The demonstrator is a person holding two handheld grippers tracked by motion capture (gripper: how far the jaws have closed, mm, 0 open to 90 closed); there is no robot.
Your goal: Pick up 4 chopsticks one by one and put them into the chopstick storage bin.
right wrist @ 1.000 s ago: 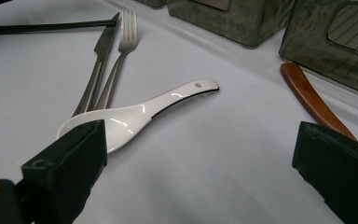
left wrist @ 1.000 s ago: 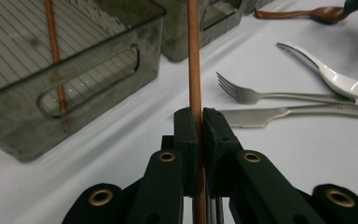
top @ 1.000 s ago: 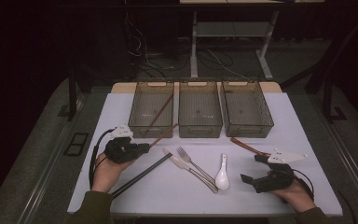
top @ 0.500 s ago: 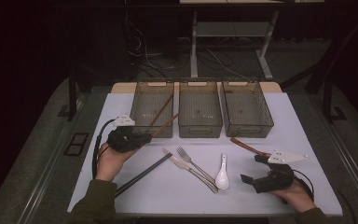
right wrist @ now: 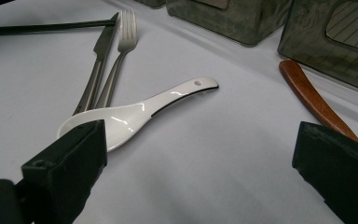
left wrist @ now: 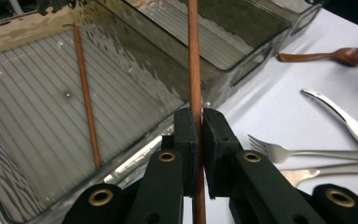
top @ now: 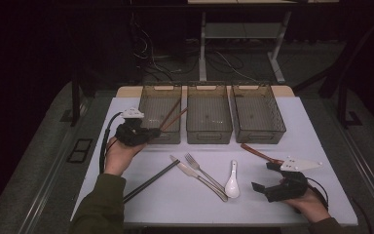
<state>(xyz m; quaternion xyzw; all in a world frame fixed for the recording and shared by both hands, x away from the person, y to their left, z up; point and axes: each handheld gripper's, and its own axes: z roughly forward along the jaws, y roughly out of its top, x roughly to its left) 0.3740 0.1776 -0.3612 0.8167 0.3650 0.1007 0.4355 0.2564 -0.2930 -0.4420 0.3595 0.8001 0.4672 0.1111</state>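
At the far left, the left gripper (left wrist: 197, 140) is clamped on a brown chopstick (left wrist: 194, 70) whose far end reaches over the near rim of the left bin (top: 152, 105) (a second chopstick (left wrist: 86, 98) lies inside). Black chopsticks (top: 151, 181), a knife (top: 202, 178), a fork (top: 198, 166) and a white spoon (top: 232, 183) lie mid-table. Near right, the right gripper (top: 268, 176) rests with jaws wide apart, a wooden spoon (top: 258, 153) just beyond it.
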